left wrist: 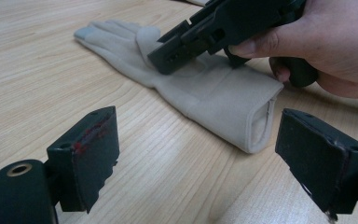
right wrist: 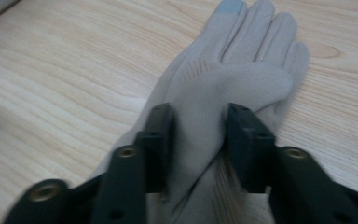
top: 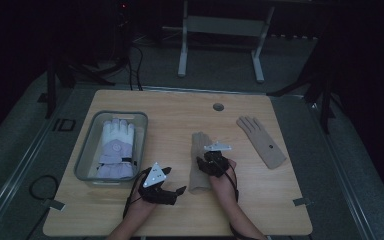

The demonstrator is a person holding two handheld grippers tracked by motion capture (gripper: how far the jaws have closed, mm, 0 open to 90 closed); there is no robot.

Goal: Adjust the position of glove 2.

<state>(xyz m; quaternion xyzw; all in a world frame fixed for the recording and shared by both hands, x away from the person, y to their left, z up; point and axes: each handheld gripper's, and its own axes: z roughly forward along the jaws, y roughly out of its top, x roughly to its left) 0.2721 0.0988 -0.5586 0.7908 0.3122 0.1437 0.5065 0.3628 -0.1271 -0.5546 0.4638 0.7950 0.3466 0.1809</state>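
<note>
Right gripper (top: 214, 161) down over beige glove (top: 198, 165), jaws part open, straddling a raised fold near the thumb; whether pads press, cannot tell. Seen from right gripper view: blue fingertip (right wrist: 232, 6) ahead of jaws. Left gripper (left wrist: 200, 154) gaping wide, nothing between jaws; open cuff (left wrist: 261, 128) just ahead. From above only: second beige glove (top: 261, 140) far right, white ski glove (top: 116, 148) in grey bin (top: 86, 150) left.

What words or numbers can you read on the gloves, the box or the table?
None can be read.
Beige glove under the right gripper: plain.
Second beige glove: a dark dot, too small to read.
White glove in the grey box: no readable label.
Table: bare wood.
</note>
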